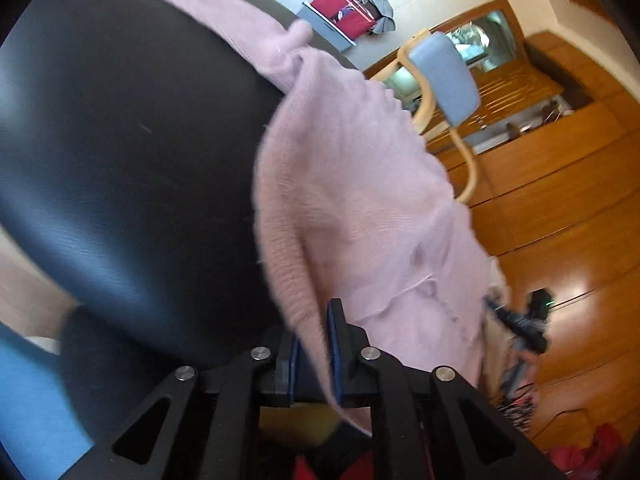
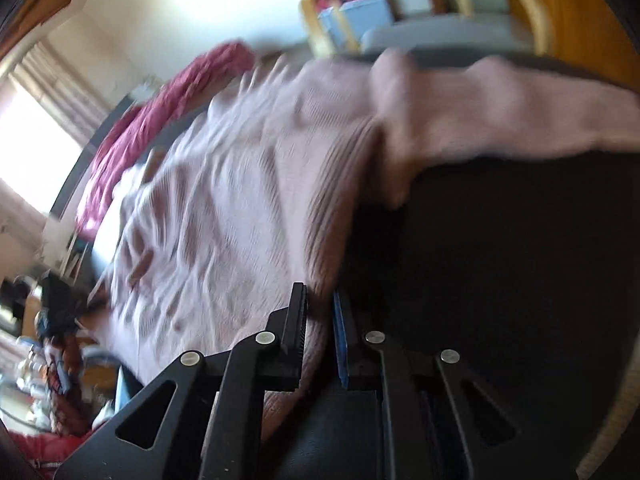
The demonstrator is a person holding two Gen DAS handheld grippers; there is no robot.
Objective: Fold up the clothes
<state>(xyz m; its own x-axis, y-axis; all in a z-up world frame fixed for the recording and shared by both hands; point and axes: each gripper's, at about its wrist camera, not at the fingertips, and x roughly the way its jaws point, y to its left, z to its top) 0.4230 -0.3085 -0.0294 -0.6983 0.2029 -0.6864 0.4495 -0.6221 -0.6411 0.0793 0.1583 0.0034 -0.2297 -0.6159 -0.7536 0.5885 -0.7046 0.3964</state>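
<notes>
Pink sweater [image 1: 360, 200] hangs stretched between my two tools over the black table [image 1: 120, 140], part of it lying on the top. My left gripper [image 1: 314, 344] pinches its ribbed hem, and my right gripper [image 2: 320, 332] is clamped on another ribbed edge, I judge so the knit spreads flat enough to fold. Motion blur hides the folds.

We look along both grippers, each view rolled hard sideways. From the left gripper [image 1: 314, 344] we face close along the table [image 1: 132, 152] toward a chair [image 1: 444, 76] and wooden floor. From the right gripper [image 2: 320, 320] we face a bright window. Both views share the pink sweater [image 1: 360, 208] [image 2: 248, 200] and table, very near.
</notes>
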